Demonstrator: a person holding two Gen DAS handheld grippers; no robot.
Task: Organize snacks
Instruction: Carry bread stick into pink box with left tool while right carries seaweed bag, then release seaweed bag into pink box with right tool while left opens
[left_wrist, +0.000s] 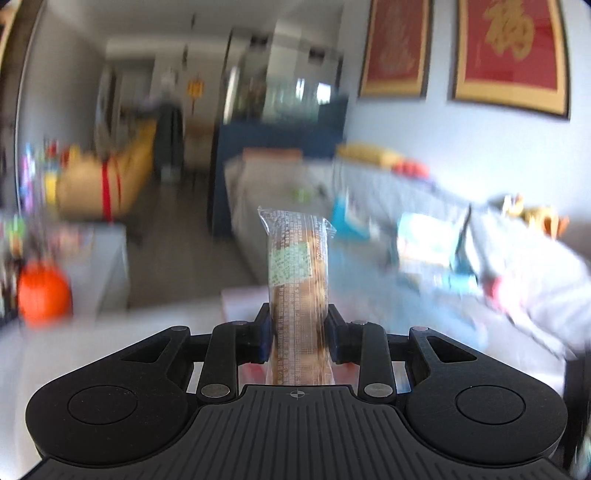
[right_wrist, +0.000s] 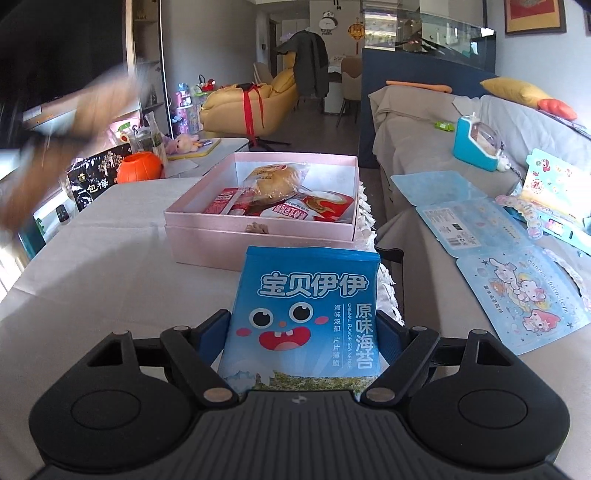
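Holding a clear-wrapped biscuit stick (left_wrist: 298, 291) upright at frame centre, my left gripper (left_wrist: 298, 328) has its fingers narrow against the wrapper; the room behind is blurred. My right gripper (right_wrist: 301, 332) has its fingers clamped on a blue seaweed packet (right_wrist: 306, 321) at lower centre, above the pale surface (right_wrist: 110, 266). Beyond it, mid-frame, sits the pink box (right_wrist: 258, 236) with a wrapped bun (right_wrist: 275, 181) and red packets (right_wrist: 306, 210) inside.
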